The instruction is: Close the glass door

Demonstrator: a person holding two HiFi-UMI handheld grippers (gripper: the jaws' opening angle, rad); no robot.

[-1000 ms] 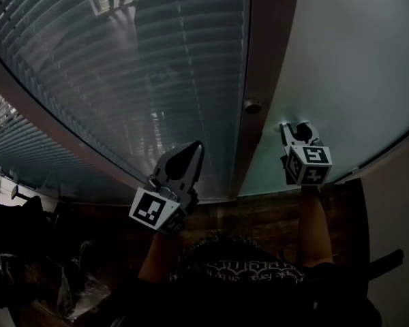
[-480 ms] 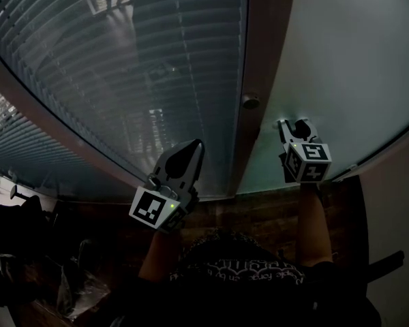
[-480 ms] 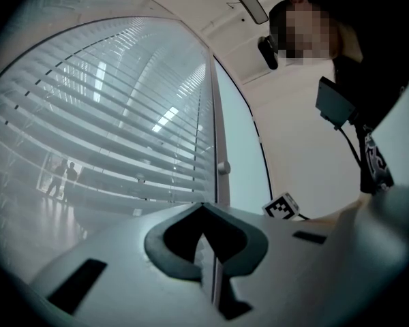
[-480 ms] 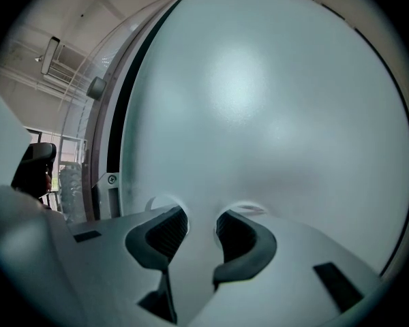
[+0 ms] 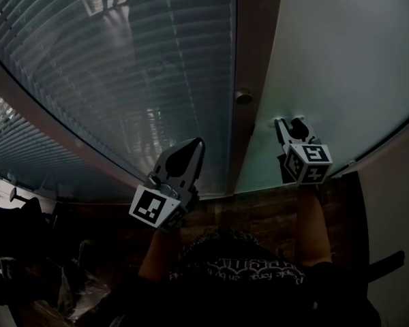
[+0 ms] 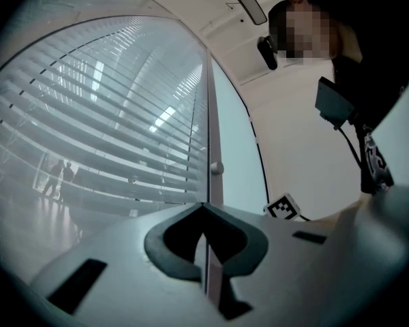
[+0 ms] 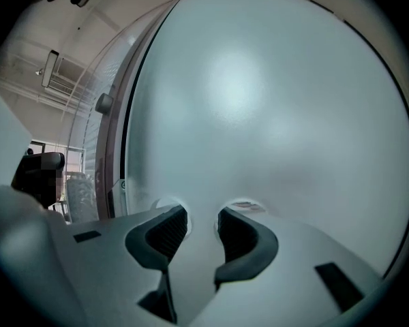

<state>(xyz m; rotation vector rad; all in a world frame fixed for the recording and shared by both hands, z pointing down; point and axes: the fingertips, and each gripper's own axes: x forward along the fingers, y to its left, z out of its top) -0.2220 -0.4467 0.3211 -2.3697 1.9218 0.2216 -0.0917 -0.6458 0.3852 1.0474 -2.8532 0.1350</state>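
Note:
A frosted glass door (image 5: 341, 67) fills the right of the head view, edged on its left by a brown frame (image 5: 253, 60) with a small round knob (image 5: 243, 97). My right gripper (image 5: 290, 123) is open by a narrow gap with nothing between the jaws, and its fingertips rest against the frosted pane (image 7: 273, 101). The knob (image 7: 104, 103) shows far left of it. My left gripper (image 5: 189, 150) is shut and empty, held in front of the slatted glass panel (image 5: 123, 67), apart from it. In its own view the left gripper (image 6: 204, 207) lines up with the frame and knob (image 6: 217, 168).
Horizontal blinds lie behind the left glass panel (image 6: 88, 135). A white wall (image 5: 395, 203) stands right of the door. Brown wooden floor (image 5: 259, 213) shows below. Dark chairs and bags (image 5: 27, 251) crowd the lower left. The person's torso (image 5: 245, 271) fills the bottom.
The frame and knob have shifted left and slightly up in the head view. My right gripper has moved up a little against the frosted pane. The left gripper has stayed put.

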